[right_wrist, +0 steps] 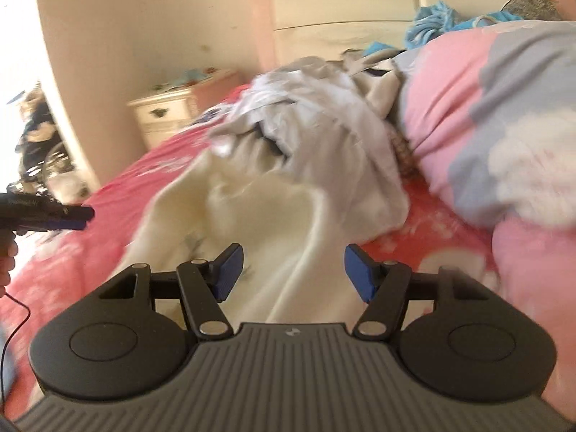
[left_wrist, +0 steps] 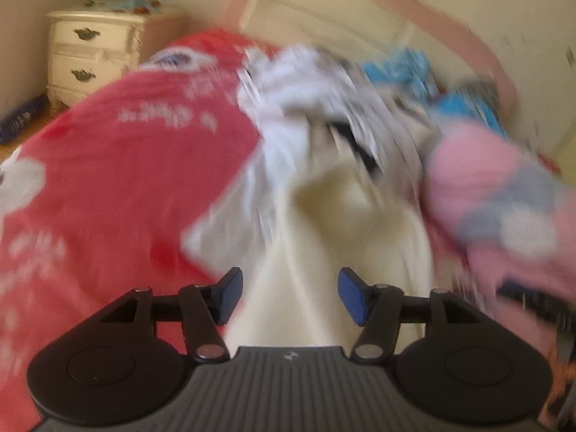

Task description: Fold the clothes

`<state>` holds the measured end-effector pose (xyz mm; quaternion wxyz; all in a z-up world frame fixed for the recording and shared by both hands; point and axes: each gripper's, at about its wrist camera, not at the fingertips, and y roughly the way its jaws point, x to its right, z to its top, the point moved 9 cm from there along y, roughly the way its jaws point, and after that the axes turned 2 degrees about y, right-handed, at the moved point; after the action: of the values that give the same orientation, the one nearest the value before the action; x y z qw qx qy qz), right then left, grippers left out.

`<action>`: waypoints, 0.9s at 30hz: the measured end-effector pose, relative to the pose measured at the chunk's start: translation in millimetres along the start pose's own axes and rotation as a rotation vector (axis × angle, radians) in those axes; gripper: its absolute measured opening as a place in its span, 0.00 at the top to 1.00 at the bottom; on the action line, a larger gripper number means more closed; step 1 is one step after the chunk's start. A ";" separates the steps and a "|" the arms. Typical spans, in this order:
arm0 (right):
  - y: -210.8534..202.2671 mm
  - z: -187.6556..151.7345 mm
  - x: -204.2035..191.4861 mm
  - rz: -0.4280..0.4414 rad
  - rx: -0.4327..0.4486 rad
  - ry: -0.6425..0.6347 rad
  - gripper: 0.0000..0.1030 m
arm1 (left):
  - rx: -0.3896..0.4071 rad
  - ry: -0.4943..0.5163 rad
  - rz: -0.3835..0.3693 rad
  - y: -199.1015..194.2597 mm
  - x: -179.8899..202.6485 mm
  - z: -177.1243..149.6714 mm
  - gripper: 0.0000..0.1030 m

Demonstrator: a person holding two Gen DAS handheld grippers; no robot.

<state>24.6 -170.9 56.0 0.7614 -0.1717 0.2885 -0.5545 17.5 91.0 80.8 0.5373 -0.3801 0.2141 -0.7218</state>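
A heap of crumpled clothes lies on a red printed bedsheet (left_wrist: 118,165). Nearest me is a cream garment (left_wrist: 324,270), also the cream garment (right_wrist: 259,223) in the right wrist view. Behind it sits a white and grey garment (left_wrist: 288,82), seen again as the white and grey garment (right_wrist: 324,122). My left gripper (left_wrist: 289,297) hangs open above the cream cloth with nothing between its blue pads. Over the same cloth my right gripper (right_wrist: 292,273) is open too. The left gripper (right_wrist: 77,213) also pokes in from the left edge of the right wrist view. Both views are motion-blurred.
A pink, grey and white duvet (right_wrist: 496,115) is bunched at the right of the bed. Blue cloth (right_wrist: 432,21) lies by the pink headboard (right_wrist: 345,10). A cream nightstand (left_wrist: 90,54) stands at the far left. A thin black cable (right_wrist: 14,327) hangs at the left.
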 end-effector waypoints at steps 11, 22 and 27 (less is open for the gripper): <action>-64.8 -114.1 -29.2 0.080 -0.097 0.309 0.40 | -0.105 0.193 0.138 -16.9 52.6 -157.1 0.49; -70.4 -142.2 -36.1 0.051 -0.104 0.295 0.44 | 0.022 0.017 0.105 -58.3 7.2 -146.8 0.94; -67.9 -143.8 -30.8 0.037 -0.101 0.300 0.44 | 0.116 -0.081 0.151 -100.9 -33.9 -101.9 0.94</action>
<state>-123.4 -155.6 -8.2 0.7104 -0.1196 0.4294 -0.5447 -119.1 146.0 79.2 0.6194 -0.3598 0.1779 -0.6747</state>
